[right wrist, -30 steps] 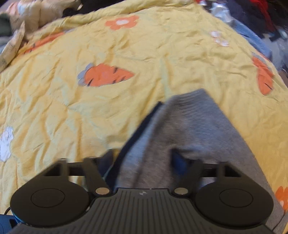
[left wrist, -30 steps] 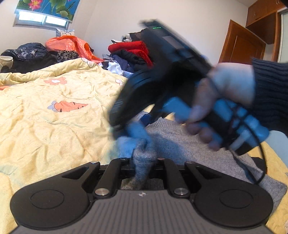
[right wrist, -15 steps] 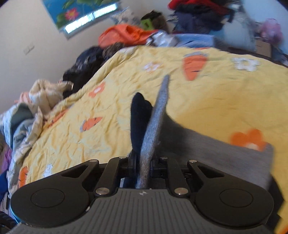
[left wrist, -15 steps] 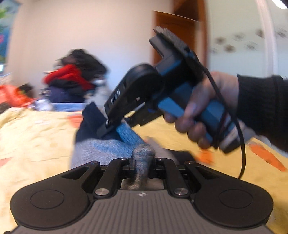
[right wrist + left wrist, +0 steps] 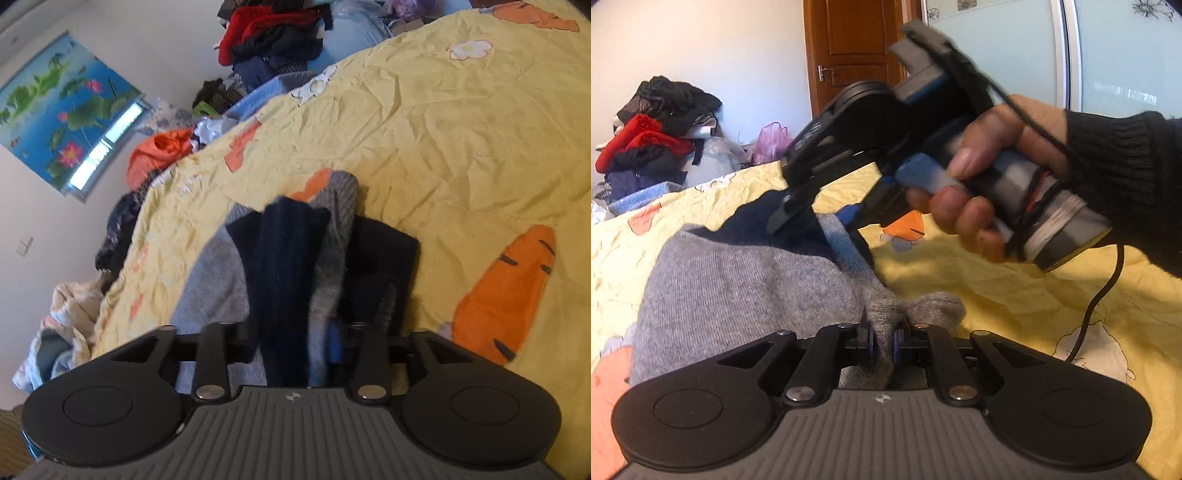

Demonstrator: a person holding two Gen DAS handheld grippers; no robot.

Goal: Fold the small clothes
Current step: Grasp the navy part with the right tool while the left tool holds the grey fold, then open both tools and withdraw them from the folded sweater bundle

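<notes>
A small grey knit garment (image 5: 738, 280) with a navy and blue part lies on the yellow quilt (image 5: 1015, 295). My left gripper (image 5: 882, 341) is shut on a bunched grey corner of it, low over the quilt. My right gripper (image 5: 798, 218), held by a hand in a black sleeve, reaches from the right onto the navy edge. In the right wrist view the navy and grey cloth (image 5: 284, 266) runs between the fingers of my right gripper (image 5: 295, 343), which have spread apart around it.
Piles of clothes (image 5: 653, 136) stand past the bed's far edge, also in the right wrist view (image 5: 273, 40). A wooden door (image 5: 853, 51) and a pale sliding panel (image 5: 1115, 55) are behind. The quilt (image 5: 443, 140) has carrot prints.
Both grippers swung with the garment and brought it down onto the quilt. The right gripper's fingers, tight on the cloth half a second ago, have spread apart.
</notes>
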